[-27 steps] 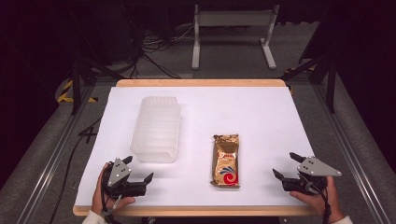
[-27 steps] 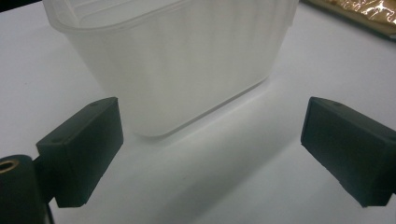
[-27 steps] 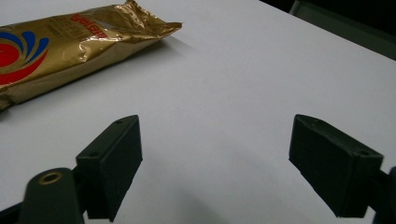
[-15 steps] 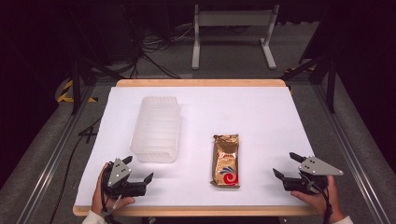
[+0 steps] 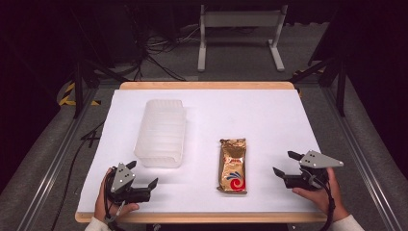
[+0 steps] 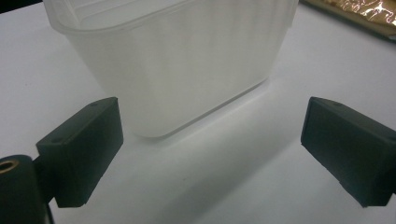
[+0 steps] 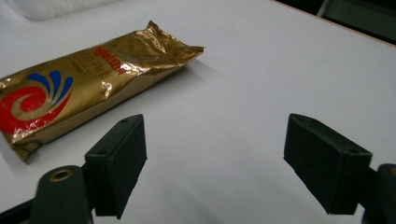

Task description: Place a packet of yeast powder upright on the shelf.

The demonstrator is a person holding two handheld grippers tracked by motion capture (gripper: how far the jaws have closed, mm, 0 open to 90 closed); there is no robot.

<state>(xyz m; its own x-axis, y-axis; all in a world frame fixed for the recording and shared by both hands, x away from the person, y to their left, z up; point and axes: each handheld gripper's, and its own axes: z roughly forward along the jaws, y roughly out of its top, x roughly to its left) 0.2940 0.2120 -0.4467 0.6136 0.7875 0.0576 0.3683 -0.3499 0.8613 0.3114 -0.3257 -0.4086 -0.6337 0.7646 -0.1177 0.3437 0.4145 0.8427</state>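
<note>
While nothing is being gripped, both claws are being held wide open: the left gripper (image 5: pixel 144 184) near the translucent container (image 5: pixel 160 133), the right gripper (image 5: pixel 287 165) beside the gold packet (image 5: pixel 233 165). Each is likely being lined up for a pickup.

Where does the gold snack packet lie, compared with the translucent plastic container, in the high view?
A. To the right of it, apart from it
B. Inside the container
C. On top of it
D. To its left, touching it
A: the gold snack packet lies flat on the white table, right of the translucent plastic container, with bare table between them.
</note>
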